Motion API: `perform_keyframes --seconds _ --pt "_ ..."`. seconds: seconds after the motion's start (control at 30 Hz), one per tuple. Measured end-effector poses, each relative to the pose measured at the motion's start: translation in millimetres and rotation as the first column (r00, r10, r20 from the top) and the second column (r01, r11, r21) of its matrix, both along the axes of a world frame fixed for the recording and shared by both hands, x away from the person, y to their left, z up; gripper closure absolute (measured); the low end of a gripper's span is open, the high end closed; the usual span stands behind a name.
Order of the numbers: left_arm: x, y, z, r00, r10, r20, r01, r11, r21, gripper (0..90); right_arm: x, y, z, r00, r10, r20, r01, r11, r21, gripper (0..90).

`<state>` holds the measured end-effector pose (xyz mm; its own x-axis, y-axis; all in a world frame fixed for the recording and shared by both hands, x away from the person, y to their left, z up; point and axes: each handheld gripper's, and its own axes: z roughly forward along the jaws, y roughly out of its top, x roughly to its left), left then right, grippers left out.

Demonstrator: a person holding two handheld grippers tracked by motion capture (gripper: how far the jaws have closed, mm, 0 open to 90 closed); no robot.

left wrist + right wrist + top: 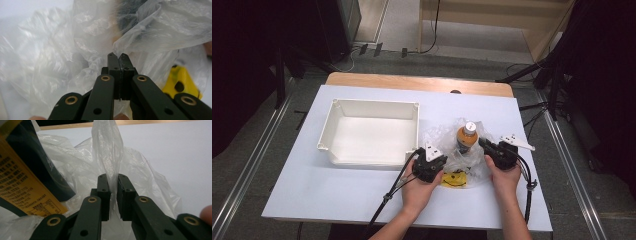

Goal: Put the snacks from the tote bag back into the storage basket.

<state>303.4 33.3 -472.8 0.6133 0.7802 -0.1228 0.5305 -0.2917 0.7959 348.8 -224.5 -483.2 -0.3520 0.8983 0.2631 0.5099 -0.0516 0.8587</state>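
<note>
While our two hands hold the grippers at the near edge of the white table (337, 195), we see the left gripper (117, 55) with its jaws pressed together on a fold of the clear plastic bag (447, 145), and the right gripper (113, 178) pinching another raised fold between nearly closed jaws. Between them the bag lies crumpled around an upright orange-labelled bottle (467, 137), with a yellow smiley print (454, 179) at its near side. Farther left, just beside the bag, sits an empty white bin (372, 132).
</note>
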Motion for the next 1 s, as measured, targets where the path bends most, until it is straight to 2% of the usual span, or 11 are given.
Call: perform_keyframes --seconds 0.2,0.27,0.37,0.5,0.57,0.6,0.67,0.83,0.9,0.97,1.0 --pt "1.8 1.9 -2.8 0.9992 -0.012 -0.038 0.012 0.9999 0.005 90.0 -1.1 -0.6 0.5 0.9999 -0.003 0.010 0.003 1.000 0.001 70.0" --pt "2.0 0.0 -4.2 0.9988 -0.002 -0.048 0.003 0.9997 0.023 90.0 -3.5 -3.8 3.5 0.9993 -0.036 0.015 0.035 0.999 0.020 48.2" --pt "1.1 -1.2 -4.6 0.9990 0.001 -0.044 0.001 0.9994 0.035 90.0 -6.8 -6.1 8.0 0.9991 -0.034 0.026 0.033 0.999 0.034 42.3" --pt "2.5 -2.4 -5.8 0.9984 0.000 -0.056 0.002 0.9993 0.037 90.0 -24.5 -3.9 46.8 0.9875 -0.008 0.157 -0.009 0.995 0.103 36.0" --pt "2.7 -2.6 -6.0 0.9982 0.001 -0.059 0.001 0.9992 0.039 90.0 -26.9 -4.2 57.2 0.9844 -0.004 0.176 -0.021 0.991 0.135 36.5" --pt "2.7 -3.0 -6.0 0.9980 0.000 -0.063 0.002 0.9990 0.044 90.0 -34.2 -1.6 78.5 0.9739 -0.045 0.222 0.013 0.990 0.143 43.8" --pt "2.6 -3.3 -6.3 0.9980 -0.001 -0.064 0.004 0.9991 0.043 90.0 -37.3 1.2 88.4 0.9695 -0.077 0.233 0.042 0.987 0.153 53.5" --pt "3.1 -2.7 -6.4 0.9974 -0.002 -0.071 0.005 0.9992 0.041 90.0 -31.6 10.4 80.8 0.9737 -0.025 0.226 -0.003 0.992 0.124 72.9" --pt "3.5 -2.0 -6.3 0.9973 -0.007 -0.073 0.010 0.9991 0.041 90.0 -20.3 19.9 56.1 0.9892 -0.025 0.144 0.021 0.999 0.034 84.4" --pt "3.4 -2.1 -6.4 0.9972 -0.007 -0.074 0.010 0.9992 0.039 90.0 -16.5 21.5 47.7 0.9939 -0.034 0.105 0.032 0.999 0.018 87.5" --pt "3.2 -1.8 -6.1 0.9972 -0.008 -0.074 0.011 0.9989 0.046 90.0 -9.3 22.6 31.6 0.9990 -0.039 0.020 0.039 0.999 -0.002 90.0"
